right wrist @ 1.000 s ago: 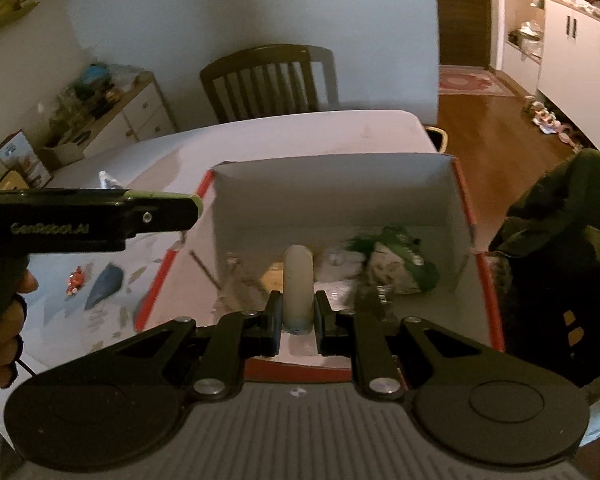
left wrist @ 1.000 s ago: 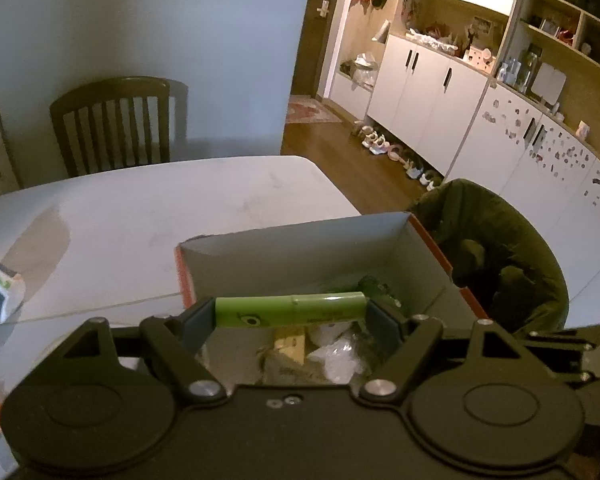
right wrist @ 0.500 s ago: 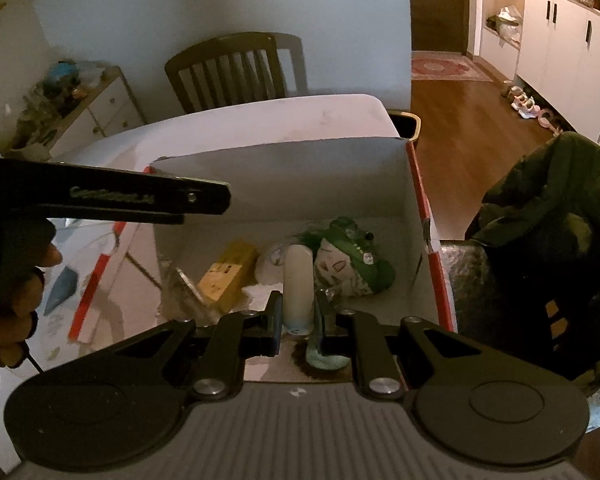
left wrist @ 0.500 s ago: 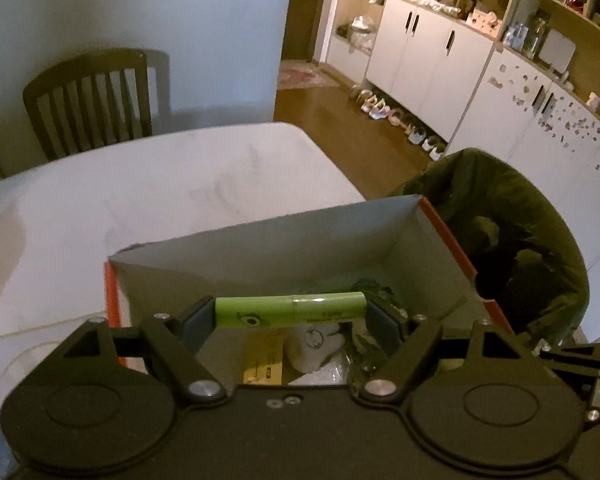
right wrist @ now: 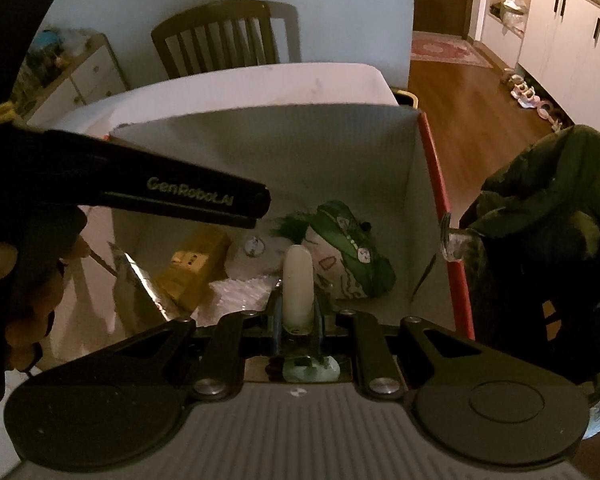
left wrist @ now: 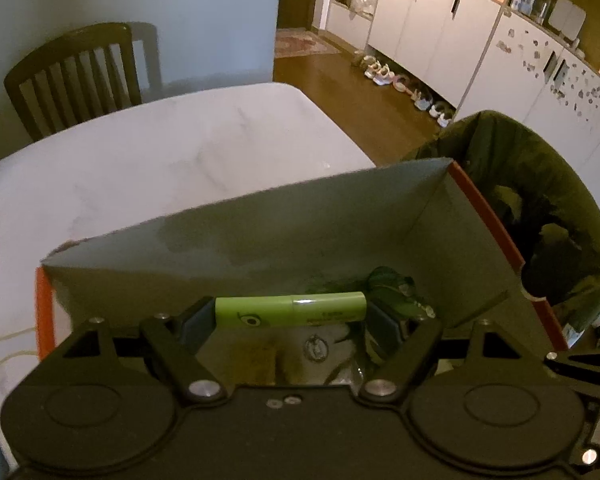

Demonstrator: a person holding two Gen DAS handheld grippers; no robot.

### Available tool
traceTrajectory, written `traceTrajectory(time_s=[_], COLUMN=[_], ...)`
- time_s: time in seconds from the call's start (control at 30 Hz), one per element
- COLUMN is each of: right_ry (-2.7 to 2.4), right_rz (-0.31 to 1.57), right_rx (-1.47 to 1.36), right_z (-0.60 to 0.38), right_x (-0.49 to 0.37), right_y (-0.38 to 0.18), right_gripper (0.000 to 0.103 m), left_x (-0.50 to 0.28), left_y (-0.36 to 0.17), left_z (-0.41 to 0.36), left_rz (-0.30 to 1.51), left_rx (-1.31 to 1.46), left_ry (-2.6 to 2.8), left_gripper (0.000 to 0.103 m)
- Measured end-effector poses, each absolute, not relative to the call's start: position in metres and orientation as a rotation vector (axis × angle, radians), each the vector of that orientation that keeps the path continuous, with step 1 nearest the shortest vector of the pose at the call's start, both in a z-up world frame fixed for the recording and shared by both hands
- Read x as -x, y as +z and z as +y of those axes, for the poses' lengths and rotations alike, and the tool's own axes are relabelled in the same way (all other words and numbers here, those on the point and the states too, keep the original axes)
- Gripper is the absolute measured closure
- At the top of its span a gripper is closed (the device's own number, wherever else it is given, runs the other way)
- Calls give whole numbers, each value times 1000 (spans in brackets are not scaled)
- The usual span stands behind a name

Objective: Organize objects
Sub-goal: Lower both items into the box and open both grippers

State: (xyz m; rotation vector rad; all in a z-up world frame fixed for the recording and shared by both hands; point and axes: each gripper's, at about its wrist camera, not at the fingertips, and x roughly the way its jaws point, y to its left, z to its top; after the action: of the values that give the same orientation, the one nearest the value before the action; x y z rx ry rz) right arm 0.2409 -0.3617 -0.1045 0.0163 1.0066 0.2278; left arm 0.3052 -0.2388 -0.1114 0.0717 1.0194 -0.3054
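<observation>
Dim warm light, fisheye-bent edges

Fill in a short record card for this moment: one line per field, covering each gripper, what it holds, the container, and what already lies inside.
left gripper: shut on green tube, held crosswise by its ends
right gripper: shut on white tube, pointing forward
container: open cardboard box with red outer sides, on white table
inside box: yellow packet, green-and-white pouch, white plastic wrap
beside box: dark green bag
</observation>
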Motion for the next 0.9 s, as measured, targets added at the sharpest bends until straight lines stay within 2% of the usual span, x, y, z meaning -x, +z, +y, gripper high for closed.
traceTrajectory(time_s=[0.57, 0.9], right_ry=[238, 243], right_rz=[1001, 990], right_rx=[-20, -44], right_z=[-365, -370], right_x=[-239, -234], right_y=[-111, -107], right_gripper=[87, 87], left_x=[-322, -320], left_y=[-145, -146], left_z=[-241, -241], left_rz=[1130, 1130], left_rx=[-88, -82], left_ry=[-283, -275], left_gripper=[23, 22])
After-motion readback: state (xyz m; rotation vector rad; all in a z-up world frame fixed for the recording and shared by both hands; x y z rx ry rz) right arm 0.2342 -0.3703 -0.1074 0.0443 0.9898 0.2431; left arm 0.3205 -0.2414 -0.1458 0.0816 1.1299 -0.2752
